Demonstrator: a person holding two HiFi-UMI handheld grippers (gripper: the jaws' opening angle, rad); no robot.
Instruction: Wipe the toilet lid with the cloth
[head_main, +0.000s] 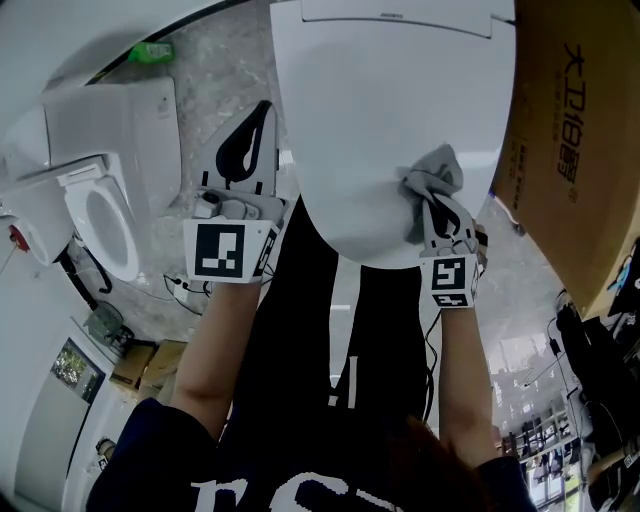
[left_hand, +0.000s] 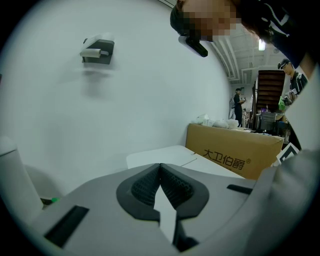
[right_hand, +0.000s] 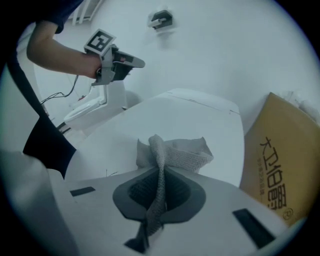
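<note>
Right hand-held gripper (right_hand: 159, 192): its jaws are clamped on a thick fold of the grey cloth (right_hand: 172, 152), and a thin tail trails back between the pads.
Cloth position: it is bunched just ahead of the jaws, at the front right of the toilet lid (head_main: 390, 120). It seems to rest on the lid, though contact is hard to confirm.
Cloth handling: it is soft, light and limp, and will crumple rather than push. The hold on a doubled fold looks sound, whereas a single corner would likely slip out.
Lid surface: it is white, glossy, hard and gently domed, so the cloth should glide easily and needs downward pressure.
Left hand-held gripper (head_main: 245, 150): its jaws are together with nothing between them. It is held off the lid's left edge, well apart from the cloth.
Further off: a cardboard box (head_main: 575, 130) stands beside the lid on the right, and a second toilet (head_main: 100, 200) is away to the left.
</note>
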